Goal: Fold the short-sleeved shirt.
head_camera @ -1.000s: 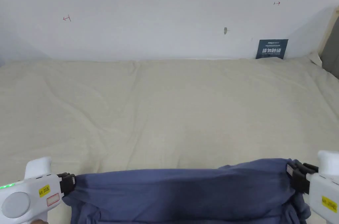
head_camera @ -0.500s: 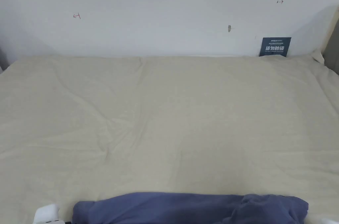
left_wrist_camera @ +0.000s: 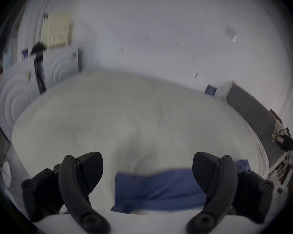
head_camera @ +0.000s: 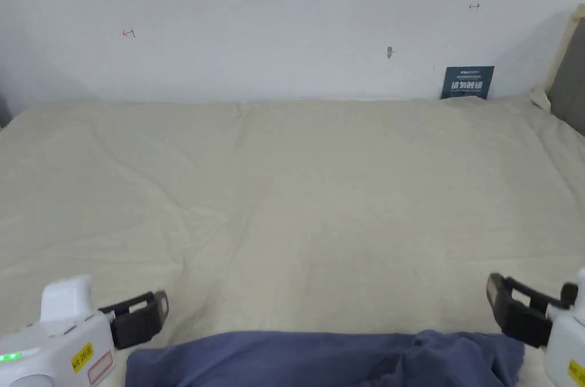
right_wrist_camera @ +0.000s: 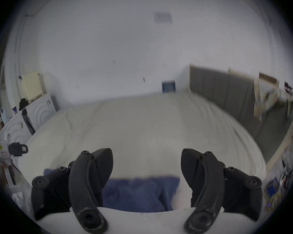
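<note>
Left hand-held gripper [head_camera: 155,314], white body with black jaws, hovers at the near left of the bed; in its own view [left_wrist_camera: 147,173] the jaws stand spread wide, nothing between them. Right hand-held gripper [head_camera: 498,298], same build, sits at the near right; its own view [right_wrist_camera: 147,166] shows the jaws likewise spread and empty.

Blue short-sleeved shirt [head_camera: 325,358] lies bunched in a long band along the near edge of the cream-sheeted bed [head_camera: 320,188], between the two hand-held grippers and slightly nearer the person than their tips. Neither one touches it, as far as the head view shows; both gripper views are motion-blurred, so any fine contact is uncertain. The shirt [left_wrist_camera: 156,188] appears below and right of the left jaws' gap, and it [right_wrist_camera: 135,193] lies below the right jaws' gap.

Dark blue rectangular card [head_camera: 467,83] leans on the white wall [head_camera: 257,34] at the far right.
</note>
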